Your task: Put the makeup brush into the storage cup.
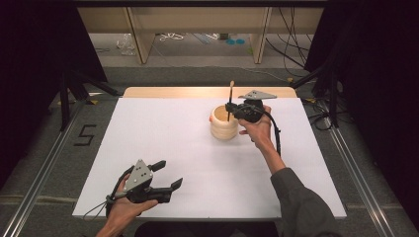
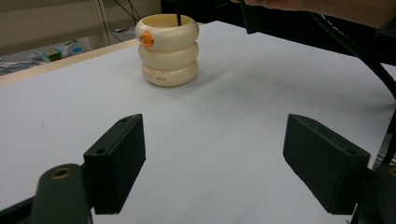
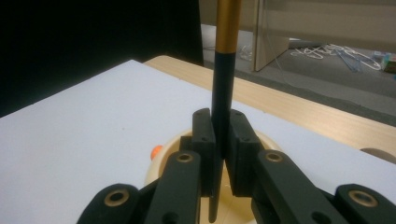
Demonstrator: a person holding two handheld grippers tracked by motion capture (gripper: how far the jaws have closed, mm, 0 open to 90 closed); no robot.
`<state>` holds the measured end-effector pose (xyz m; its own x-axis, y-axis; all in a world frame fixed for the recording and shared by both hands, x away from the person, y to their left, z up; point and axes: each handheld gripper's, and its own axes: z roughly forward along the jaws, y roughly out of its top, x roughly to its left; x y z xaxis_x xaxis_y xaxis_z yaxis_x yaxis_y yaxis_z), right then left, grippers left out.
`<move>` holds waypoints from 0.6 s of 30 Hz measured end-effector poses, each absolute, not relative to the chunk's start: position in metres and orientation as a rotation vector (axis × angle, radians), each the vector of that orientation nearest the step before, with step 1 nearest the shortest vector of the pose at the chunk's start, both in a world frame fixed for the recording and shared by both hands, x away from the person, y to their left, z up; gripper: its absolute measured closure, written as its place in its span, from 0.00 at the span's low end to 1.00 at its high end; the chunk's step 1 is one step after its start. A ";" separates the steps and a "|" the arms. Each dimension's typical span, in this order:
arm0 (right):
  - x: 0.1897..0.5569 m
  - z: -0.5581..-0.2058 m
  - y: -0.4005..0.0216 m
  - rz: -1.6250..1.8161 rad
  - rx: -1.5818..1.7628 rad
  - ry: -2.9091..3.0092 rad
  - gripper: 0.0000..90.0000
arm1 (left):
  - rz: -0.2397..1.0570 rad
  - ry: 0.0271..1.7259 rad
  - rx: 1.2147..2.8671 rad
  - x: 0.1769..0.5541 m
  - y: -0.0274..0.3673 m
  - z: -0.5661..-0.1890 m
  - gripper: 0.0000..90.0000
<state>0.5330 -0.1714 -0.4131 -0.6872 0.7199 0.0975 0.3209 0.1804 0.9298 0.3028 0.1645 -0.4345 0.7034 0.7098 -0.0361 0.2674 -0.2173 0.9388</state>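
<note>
- The right gripper (image 1: 231, 107) has its jaws pressed together on a stick (image 3: 223, 93), pinching its black lower part; the stick stands upright, its gold upper end rising to the top of the right gripper view.
- The stick's lower end dips into the open mouth of the cup (image 1: 224, 123), a cream ringed holder with an orange beak, right of centre in the high view.
- The cup stands on the white table (image 1: 163, 138), directly under the right gripper.
- The left gripper (image 1: 165, 175), lower left in the high view, has its jaws spread wide with nothing between them, well apart from the cup.
</note>
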 end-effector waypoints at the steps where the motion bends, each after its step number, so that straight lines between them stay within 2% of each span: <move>1: 0.533 -0.414 -0.172 1.510 0.977 2.104 0.93 | 0.493 0.774 1.792 0.303 0.164 -0.435 0.23; 18: 0.533 -0.425 -0.166 1.503 0.991 2.120 0.93 | 0.492 0.775 1.793 0.303 0.165 -0.435 0.23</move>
<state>0.5332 -0.1661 -0.4250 -0.6897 0.7166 0.1038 0.3352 0.1889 0.9230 0.3029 0.1646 -0.4346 0.7031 0.7102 -0.0368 0.2688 -0.2175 0.9383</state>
